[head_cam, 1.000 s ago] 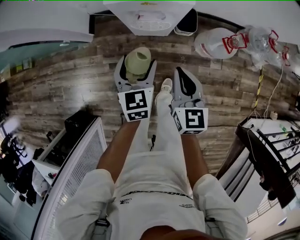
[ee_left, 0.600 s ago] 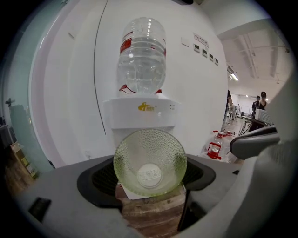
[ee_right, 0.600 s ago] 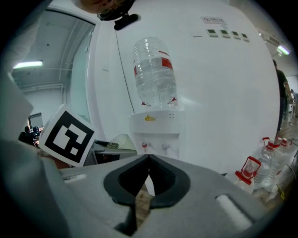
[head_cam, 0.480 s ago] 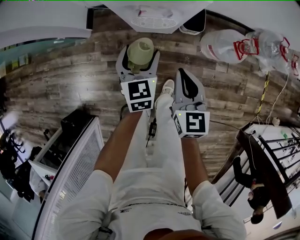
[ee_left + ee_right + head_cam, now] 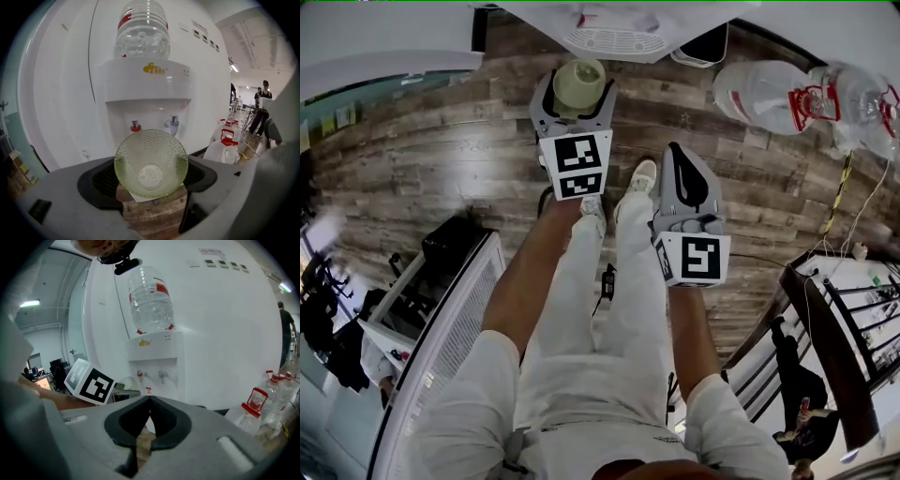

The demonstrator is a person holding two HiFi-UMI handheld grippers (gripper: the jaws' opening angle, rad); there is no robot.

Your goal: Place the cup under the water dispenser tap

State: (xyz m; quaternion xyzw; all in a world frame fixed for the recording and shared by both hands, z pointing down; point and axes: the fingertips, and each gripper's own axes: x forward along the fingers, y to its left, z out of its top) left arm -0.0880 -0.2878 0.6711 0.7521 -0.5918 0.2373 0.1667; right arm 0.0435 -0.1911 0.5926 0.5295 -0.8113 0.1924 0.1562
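A pale green, dimpled glass cup (image 5: pixel 579 82) lies on its side between the jaws of my left gripper (image 5: pixel 577 97), which is shut on it. In the left gripper view the cup's base (image 5: pixel 151 164) faces the camera. It hangs in front of the white water dispenser (image 5: pixel 147 84) and below its red tap (image 5: pixel 135 126) and grey tap (image 5: pixel 173 123), a short way off. My right gripper (image 5: pixel 676 152) is held lower and to the right with its jaws shut and nothing in them; in its own view the right gripper (image 5: pixel 149 401) points at the dispenser (image 5: pixel 154 352).
Large clear water jugs with red handles (image 5: pixel 787 94) lie on the wooden floor to the right of the dispenser. A black box (image 5: pixel 455 246) and a white rack (image 5: pixel 450 328) stand at the left. People stand far off at the right (image 5: pixel 263 98).
The left gripper has carried the cup forward, closer to the dispenser. The person has stepped nearer, and the right gripper has stayed shut and trails behind.
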